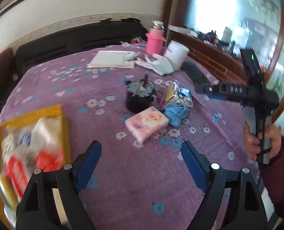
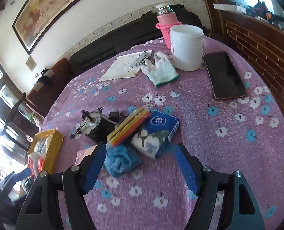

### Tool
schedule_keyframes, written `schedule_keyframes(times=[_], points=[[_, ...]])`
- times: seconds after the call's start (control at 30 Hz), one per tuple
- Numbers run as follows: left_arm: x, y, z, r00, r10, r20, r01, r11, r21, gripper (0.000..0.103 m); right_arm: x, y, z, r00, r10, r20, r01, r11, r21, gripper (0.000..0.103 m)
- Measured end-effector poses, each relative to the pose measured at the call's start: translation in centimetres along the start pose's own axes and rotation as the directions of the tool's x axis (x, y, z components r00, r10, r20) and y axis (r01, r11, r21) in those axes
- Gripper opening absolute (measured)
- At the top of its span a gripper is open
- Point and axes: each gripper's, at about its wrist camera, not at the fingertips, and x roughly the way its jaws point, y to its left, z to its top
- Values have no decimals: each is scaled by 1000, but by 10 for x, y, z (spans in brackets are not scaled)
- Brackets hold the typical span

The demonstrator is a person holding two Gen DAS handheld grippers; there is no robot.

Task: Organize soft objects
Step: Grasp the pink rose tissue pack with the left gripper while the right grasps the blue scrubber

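A pink tissue pack [image 1: 147, 122] lies mid-table, just ahead of my open, empty left gripper [image 1: 141, 153]. Beside it lie a blue cloth [image 1: 175, 114] and a blue tissue pack [image 1: 184, 95]. In the right wrist view my open, empty right gripper [image 2: 140, 164] hovers just behind the blue cloth [image 2: 120, 161], with the blue tissue pack [image 2: 157, 134] and a pack of coloured pens [image 2: 128, 127] beyond it. A yellow box [image 1: 29, 115] at the left holds soft packets; it also shows in the right wrist view [image 2: 52, 147]. A white glove [image 2: 162, 70] lies at the far side.
The purple flowered tablecloth [image 2: 218, 153] covers the table. A black motor with wires [image 2: 96, 123] sits by the pens. A phone [image 2: 225, 74], a white tub [image 2: 187, 48], a pink-sleeved bottle [image 2: 166, 25] and papers [image 2: 125, 65] stand at the back. A brick-pattern wall [image 2: 266, 44] is at the right.
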Motion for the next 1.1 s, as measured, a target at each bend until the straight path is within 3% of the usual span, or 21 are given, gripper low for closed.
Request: schedule_keyframes(times=[0.2,0.4,0.53,0.57,0.63,0.7,0.97,1.1], points=[[78,-12,27,993,35,-113,-20,991,131,84,19,-15,0,997,63,35,-65,997,53,78],[126,-21,42,985,47,-166,-10,976,218,84,6,-40,1,995,70,76,-79,990,116,81],[144,-26,39,977,50,-206,-3,974,225,84,4,-45,1,994,67,87,-79,987,137,82],[143,-26,40,978,64,-199,-19,975,220,84,4,-45,0,994,70,87,-82,987,141,82],[138,-25,40,975,70,-211,-27,980,198,65,7,-43,-1,994,81,79,-91,986,143,82],[129,-24,38,975,64,-214,-27,984,173,59,10,-39,-3,994,86,70,-94,987,130,82],[60,-7,17,991,-19,-135,22,1000,22,59,33,12,-21,990,140,-33,-142,988,-59,82],[11,8,2,997,-45,-59,42,998,-55,59,51,33,-25,993,81,-81,-91,988,-123,80]])
